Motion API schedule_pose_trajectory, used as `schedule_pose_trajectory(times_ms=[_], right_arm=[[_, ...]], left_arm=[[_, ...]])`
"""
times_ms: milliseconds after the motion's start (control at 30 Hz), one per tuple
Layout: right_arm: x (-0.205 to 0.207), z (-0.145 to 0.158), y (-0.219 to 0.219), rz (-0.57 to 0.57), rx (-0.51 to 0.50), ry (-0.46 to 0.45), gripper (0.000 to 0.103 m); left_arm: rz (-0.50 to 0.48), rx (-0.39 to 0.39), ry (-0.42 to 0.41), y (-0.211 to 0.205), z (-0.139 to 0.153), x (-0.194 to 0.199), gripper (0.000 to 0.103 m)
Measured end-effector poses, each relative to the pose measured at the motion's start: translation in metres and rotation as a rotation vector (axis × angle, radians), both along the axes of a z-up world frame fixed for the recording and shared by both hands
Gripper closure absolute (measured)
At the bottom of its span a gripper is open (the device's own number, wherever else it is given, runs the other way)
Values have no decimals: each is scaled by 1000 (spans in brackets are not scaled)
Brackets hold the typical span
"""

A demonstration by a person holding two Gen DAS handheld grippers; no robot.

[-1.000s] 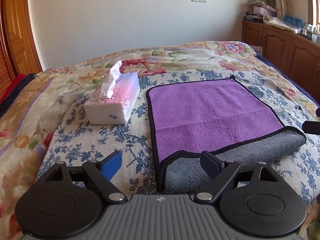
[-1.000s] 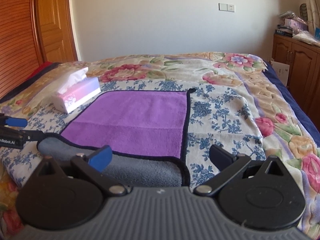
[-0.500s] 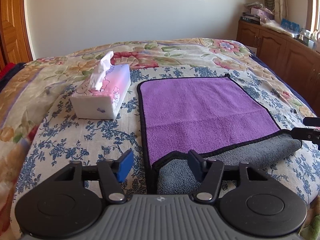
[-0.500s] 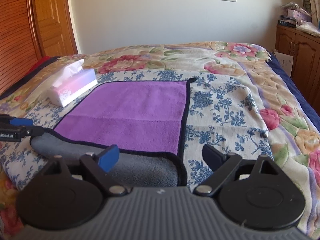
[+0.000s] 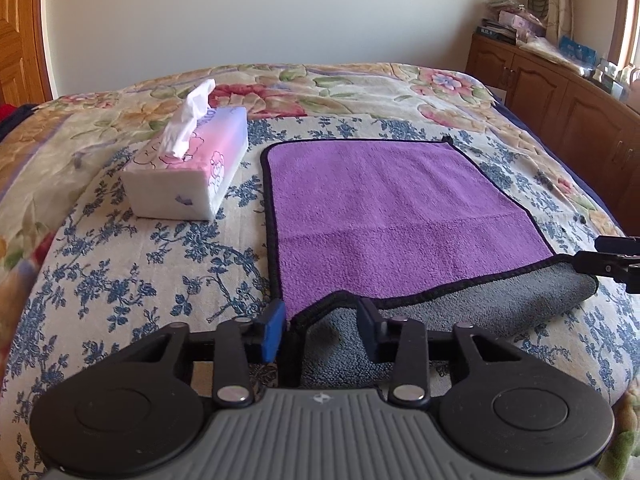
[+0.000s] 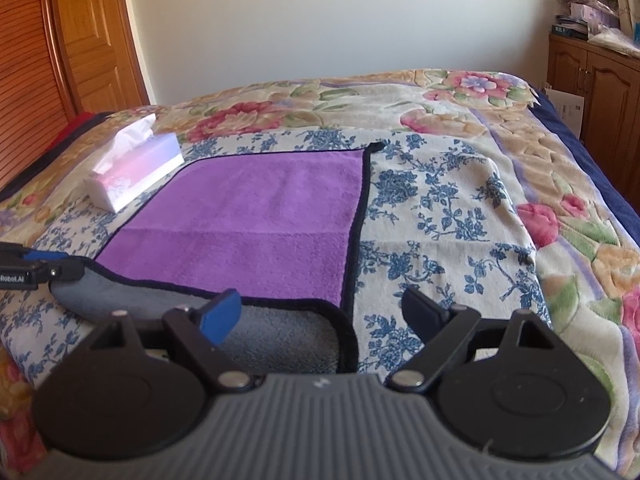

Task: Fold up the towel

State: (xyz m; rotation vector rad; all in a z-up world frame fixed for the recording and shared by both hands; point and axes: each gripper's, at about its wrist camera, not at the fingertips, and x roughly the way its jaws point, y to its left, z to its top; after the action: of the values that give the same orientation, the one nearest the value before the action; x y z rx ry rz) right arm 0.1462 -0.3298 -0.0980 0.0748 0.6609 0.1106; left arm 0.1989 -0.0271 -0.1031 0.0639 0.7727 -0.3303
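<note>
A purple towel (image 5: 392, 208) with a black hem and a grey underside lies flat on the bed; its near edge is turned up and shows a grey strip (image 5: 460, 312). It also shows in the right wrist view (image 6: 256, 220). My left gripper (image 5: 320, 330) is partly closed around the towel's near left corner, with a gap between the jaws. My right gripper (image 6: 320, 312) is open wide over the near right corner, where the grey strip (image 6: 280, 324) lies between its jaws.
A tissue box (image 5: 192, 168) stands on the floral bedspread (image 5: 120, 272) left of the towel, also in the right wrist view (image 6: 132, 172). Wooden cabinets (image 5: 560, 92) line the right wall. A wooden door (image 6: 92, 36) is at the left.
Both grippers have moved in over the near corners of the towel. The left jaws have narrowed around the left corner. The right jaws have stayed wide.
</note>
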Motion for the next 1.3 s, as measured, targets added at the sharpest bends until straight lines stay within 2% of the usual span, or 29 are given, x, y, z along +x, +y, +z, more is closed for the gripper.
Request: schedule_pose_trajectory(times_ms=[267, 367, 833, 1000, 1233, 1300], right_arm=[[5, -2, -6, -4, 33, 25, 15], [7, -4, -9, -2, 49, 41, 16], [13, -12, -11, 28, 120, 127, 41], [12, -12, -12, 24, 123, 130, 60], [11, -10, -13, 19, 103, 122, 80], [11, -9, -14, 19, 104, 121, 90]], left_arm=[[12, -7, 12, 3, -2, 1, 73], [1, -5, 15, 2, -3, 0, 80], [-10, 3, 11, -2, -5, -1, 84], [-17, 2, 11, -2, -6, -2, 84], [-15, 4, 13, -3, -7, -1, 84], [-15, 5, 13, -3, -7, -1, 84]])
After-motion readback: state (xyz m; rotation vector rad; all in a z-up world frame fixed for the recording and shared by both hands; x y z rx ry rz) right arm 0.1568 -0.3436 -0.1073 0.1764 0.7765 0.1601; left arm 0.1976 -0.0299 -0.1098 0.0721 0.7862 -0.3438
